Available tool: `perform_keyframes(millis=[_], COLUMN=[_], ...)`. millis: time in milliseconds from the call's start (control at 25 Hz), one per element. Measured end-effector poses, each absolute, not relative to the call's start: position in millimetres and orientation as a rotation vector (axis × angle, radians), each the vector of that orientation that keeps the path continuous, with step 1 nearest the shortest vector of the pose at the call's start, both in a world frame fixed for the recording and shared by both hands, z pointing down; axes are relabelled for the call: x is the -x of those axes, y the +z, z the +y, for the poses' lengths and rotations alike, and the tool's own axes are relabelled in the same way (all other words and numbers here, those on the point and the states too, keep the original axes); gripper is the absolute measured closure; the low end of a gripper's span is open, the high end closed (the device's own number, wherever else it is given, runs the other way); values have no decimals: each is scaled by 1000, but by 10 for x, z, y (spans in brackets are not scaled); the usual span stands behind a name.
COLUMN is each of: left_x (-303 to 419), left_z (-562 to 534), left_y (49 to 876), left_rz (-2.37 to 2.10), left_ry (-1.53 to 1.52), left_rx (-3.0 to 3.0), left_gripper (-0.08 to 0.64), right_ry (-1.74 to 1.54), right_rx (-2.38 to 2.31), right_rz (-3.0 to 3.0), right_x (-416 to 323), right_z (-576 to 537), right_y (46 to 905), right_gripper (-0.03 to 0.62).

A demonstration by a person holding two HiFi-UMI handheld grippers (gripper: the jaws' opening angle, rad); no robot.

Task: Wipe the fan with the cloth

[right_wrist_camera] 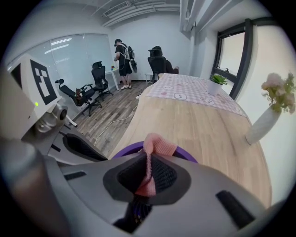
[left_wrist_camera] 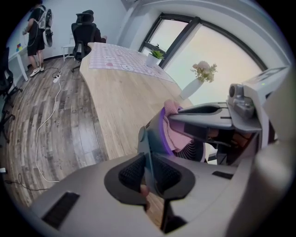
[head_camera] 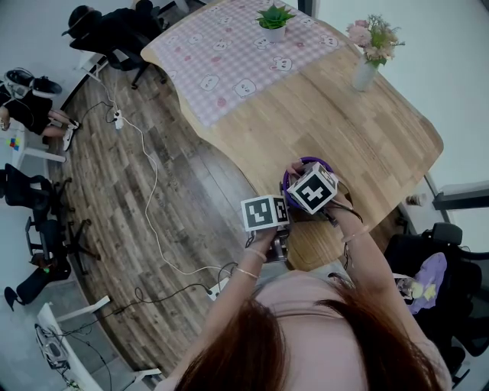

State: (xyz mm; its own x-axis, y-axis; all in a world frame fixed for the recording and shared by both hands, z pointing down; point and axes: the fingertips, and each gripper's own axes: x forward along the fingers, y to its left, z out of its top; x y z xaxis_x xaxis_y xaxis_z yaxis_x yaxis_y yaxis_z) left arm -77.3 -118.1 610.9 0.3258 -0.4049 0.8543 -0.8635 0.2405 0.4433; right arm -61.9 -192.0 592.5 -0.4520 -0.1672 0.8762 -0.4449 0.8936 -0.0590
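Observation:
A small fan with a purple ring stands at the near edge of the wooden table. My left gripper is shut on the fan's grey stand. My right gripper is shut on a pink cloth, pressed against the purple ring. In the left gripper view the cloth lies over the fan grille under the right gripper's fingers. In the head view both marker cubes, left and right, hide the jaws.
A white vase with pink flowers and a potted plant on a checked cloth stand farther back on the table. Office chairs, floor cables and a person are across the room.

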Motion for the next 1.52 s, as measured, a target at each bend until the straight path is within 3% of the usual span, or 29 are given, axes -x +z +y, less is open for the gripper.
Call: perform_keyframes(millis=[880,1520], left_x=[787,811], left_z=[-1177,-1174], left_y=[6125,6145], left_rz=[-1345,-1357], left_ry=[375,318], left_rx=[-1265,-1214], left_gripper=[512,511], right_ry=[341,101], right_rx=[-599,-427], right_rz=[-2026,-1991], right_x=[421,268], right_z=[-2197,-2244], right_y=[5905,5921], right_gripper=[568,569])
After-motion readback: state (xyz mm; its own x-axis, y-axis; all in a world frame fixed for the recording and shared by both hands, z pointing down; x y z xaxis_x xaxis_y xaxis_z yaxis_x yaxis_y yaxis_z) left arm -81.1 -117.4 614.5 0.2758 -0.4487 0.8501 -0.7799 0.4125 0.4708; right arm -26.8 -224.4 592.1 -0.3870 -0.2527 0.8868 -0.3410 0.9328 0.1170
